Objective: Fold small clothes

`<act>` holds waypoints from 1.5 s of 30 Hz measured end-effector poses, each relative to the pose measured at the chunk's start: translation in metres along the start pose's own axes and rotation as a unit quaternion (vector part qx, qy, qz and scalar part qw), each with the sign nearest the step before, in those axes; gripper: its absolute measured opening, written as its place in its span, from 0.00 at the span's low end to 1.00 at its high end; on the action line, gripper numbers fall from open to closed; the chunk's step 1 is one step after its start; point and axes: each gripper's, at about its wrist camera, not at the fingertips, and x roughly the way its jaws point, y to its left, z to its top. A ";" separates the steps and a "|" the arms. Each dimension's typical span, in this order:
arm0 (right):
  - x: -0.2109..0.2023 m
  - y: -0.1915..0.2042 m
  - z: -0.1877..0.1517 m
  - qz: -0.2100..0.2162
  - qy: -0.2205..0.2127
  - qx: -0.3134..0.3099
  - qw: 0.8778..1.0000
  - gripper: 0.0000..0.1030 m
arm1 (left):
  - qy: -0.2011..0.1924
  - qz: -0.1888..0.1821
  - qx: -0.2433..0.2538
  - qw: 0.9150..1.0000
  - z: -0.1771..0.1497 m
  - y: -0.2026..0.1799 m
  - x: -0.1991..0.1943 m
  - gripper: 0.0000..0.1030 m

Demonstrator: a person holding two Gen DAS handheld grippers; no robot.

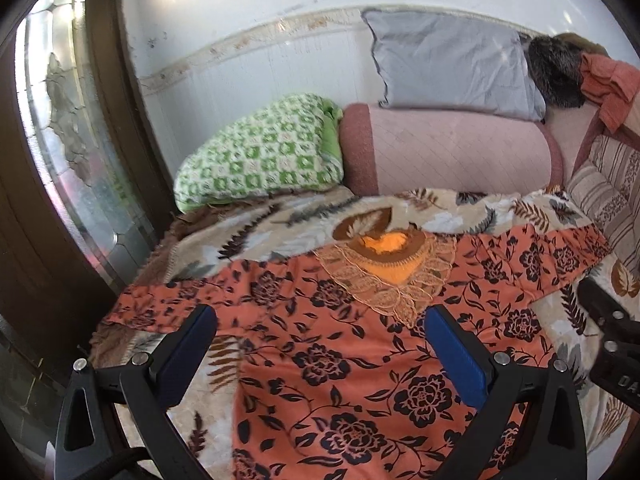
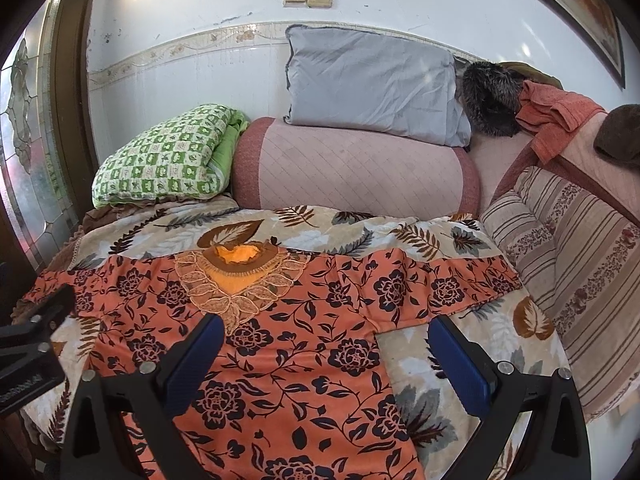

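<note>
An orange dress with black flowers (image 1: 340,344) lies flat on a leaf-patterned blanket, neck with lace collar (image 1: 392,272) pointing away, sleeves spread left and right. It also shows in the right wrist view (image 2: 288,344). My left gripper (image 1: 320,320) is open and empty above the dress's chest, its blue pads wide apart. My right gripper (image 2: 324,328) is open and empty above the dress's right side, near the right sleeve (image 2: 440,284). Each gripper shows at the edge of the other's view.
The leaf blanket (image 2: 360,232) covers the bed. Behind it lie a green checked quilt (image 2: 168,156), a pink bolster (image 2: 352,168) and a grey pillow (image 2: 368,84). Striped cushions (image 2: 580,272) stand at the right. A wooden glazed door (image 1: 60,160) is at the left.
</note>
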 end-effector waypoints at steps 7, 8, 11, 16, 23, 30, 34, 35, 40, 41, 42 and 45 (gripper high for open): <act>0.060 -0.042 0.000 -0.014 0.035 0.017 0.999 1.00 | 0.148 -0.066 -0.066 0.985 -0.014 -0.015 0.120 1.00; 0.073 -0.055 -0.001 -0.020 0.044 0.026 0.999 1.00 | 0.152 -0.064 -0.077 0.983 -0.017 -0.016 0.133 1.00; 0.122 -0.105 -0.008 -0.060 0.079 0.049 0.994 1.00 | 0.153 -0.047 -0.103 0.982 -0.020 -0.019 0.160 1.00; 0.197 -0.208 -0.025 -0.115 0.127 0.101 0.980 1.00 | 0.124 -0.024 -0.071 0.989 -0.013 -0.032 0.185 1.00; 0.260 -0.373 -0.060 -0.008 0.122 0.378 0.918 0.74 | 0.063 -0.017 -0.025 0.998 -0.024 -0.034 0.205 1.00; 0.315 -0.454 -0.088 0.027 0.101 0.535 0.839 0.52 | 0.120 -0.027 -0.028 0.992 -0.034 -0.032 0.245 1.00; 0.332 -0.469 -0.084 0.027 0.072 0.555 0.828 0.48 | 0.140 -0.020 -0.029 0.989 -0.038 -0.037 0.256 1.00; 0.336 -0.470 -0.082 0.023 0.073 0.553 0.830 0.40 | 0.150 -0.021 -0.027 0.988 -0.040 -0.038 0.260 1.00; 0.347 -0.478 -0.082 0.003 0.071 0.562 0.824 0.06 | 0.157 -0.023 -0.030 0.987 -0.044 -0.040 0.263 1.00; 0.344 -0.478 -0.081 0.006 0.066 0.560 0.826 0.05 | 0.159 -0.029 -0.039 0.986 -0.045 -0.038 0.263 1.00; 0.338 -0.474 -0.078 0.011 0.058 0.555 0.830 0.05 | 0.159 -0.034 -0.048 0.986 -0.046 -0.035 0.263 1.00; 0.316 -0.454 -0.055 0.040 0.031 0.530 0.846 0.05 | 0.164 -0.032 -0.039 0.985 -0.048 -0.036 0.262 1.00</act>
